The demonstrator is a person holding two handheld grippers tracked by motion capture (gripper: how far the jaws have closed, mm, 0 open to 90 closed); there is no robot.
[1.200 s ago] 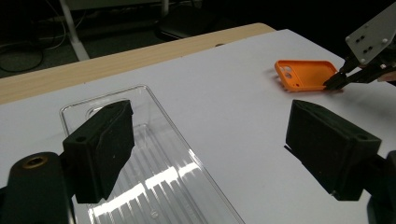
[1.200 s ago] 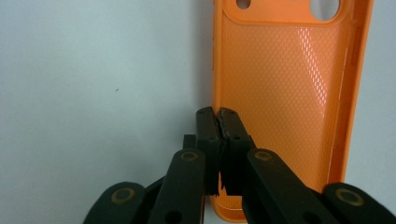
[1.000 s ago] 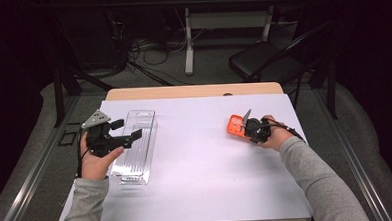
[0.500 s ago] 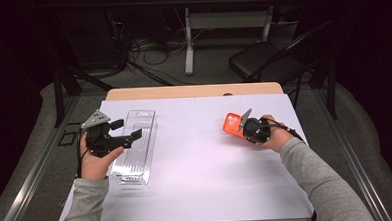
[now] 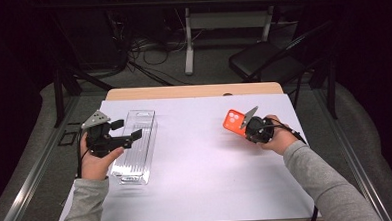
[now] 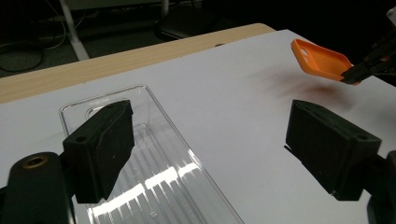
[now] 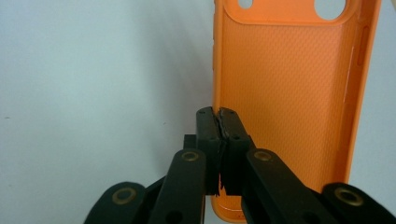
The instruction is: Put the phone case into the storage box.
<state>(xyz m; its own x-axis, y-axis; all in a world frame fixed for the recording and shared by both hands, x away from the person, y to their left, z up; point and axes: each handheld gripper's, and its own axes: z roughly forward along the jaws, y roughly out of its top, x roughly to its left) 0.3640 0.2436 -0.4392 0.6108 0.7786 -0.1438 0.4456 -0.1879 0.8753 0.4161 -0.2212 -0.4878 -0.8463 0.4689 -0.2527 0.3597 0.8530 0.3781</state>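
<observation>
The right gripper (image 7: 218, 116) is closed on the side wall of the orange case (image 7: 285, 88) — the two jaws meet on its thin edge, near one end. In the high view the case (image 5: 234, 122) is lifted off the white sheet (image 5: 201, 170), at about 2 o'clock from the table middle, and it tilts up away from the hand.

I judge the case light and soft, probably a rubbery plastic. It will bend and swing when held by one wall, and the textured inside should give some friction. A grip on the long wall near the middle would keep it steadier than one at the end.

The left gripper (image 6: 224, 140) has its jaws wide apart with nothing between them. It hovers over the clear tray (image 6: 154, 158), which lies at about 9 o'clock on the sheet (image 5: 134, 145). The tray is stiff, thin and shiny — likely slippery, and it may slide if pushed.

Between case and tray the sheet is bare, so nothing stands in the way.
</observation>
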